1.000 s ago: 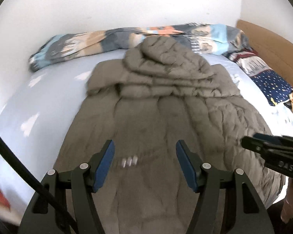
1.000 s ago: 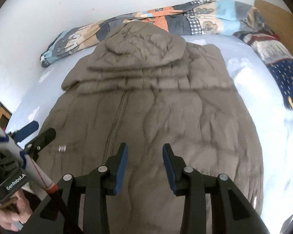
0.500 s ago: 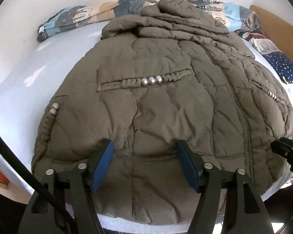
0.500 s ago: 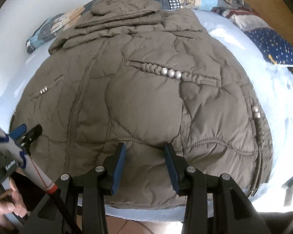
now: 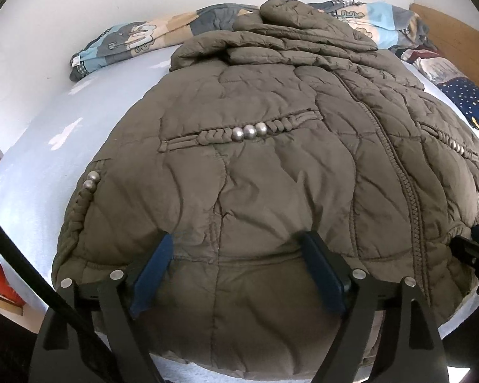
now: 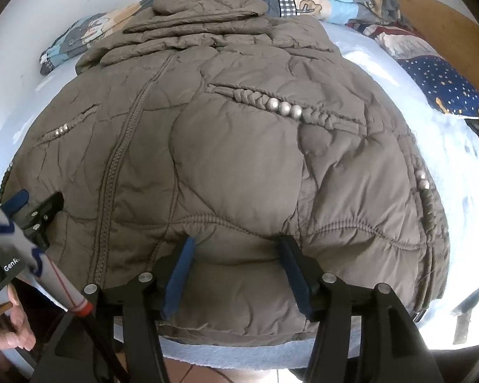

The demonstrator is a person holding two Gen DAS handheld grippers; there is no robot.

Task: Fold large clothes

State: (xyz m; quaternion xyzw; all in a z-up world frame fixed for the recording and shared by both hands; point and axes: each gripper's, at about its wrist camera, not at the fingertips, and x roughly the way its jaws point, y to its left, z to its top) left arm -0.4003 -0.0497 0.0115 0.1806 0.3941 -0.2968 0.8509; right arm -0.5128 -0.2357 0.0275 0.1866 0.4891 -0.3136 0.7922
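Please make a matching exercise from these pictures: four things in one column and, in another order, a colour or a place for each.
Things:
1. coat
2. bed sheet
3. starry pillow
4. gripper pads

Descriptions:
a. dark blue, near the wooden headboard
b. pale blue, under everything
c. blue, on black fingers
d. grey-brown, quilted, spread flat

Pairs: 1-d, 2-b, 3-a, 4-c

A pale blue bed [image 5: 64, 134] carries the brown quilted coat [image 5: 271, 175] spread flat, patterned bedding [image 5: 134, 41] bunched along the wall, starry pillow [image 6: 444, 83] alongside.
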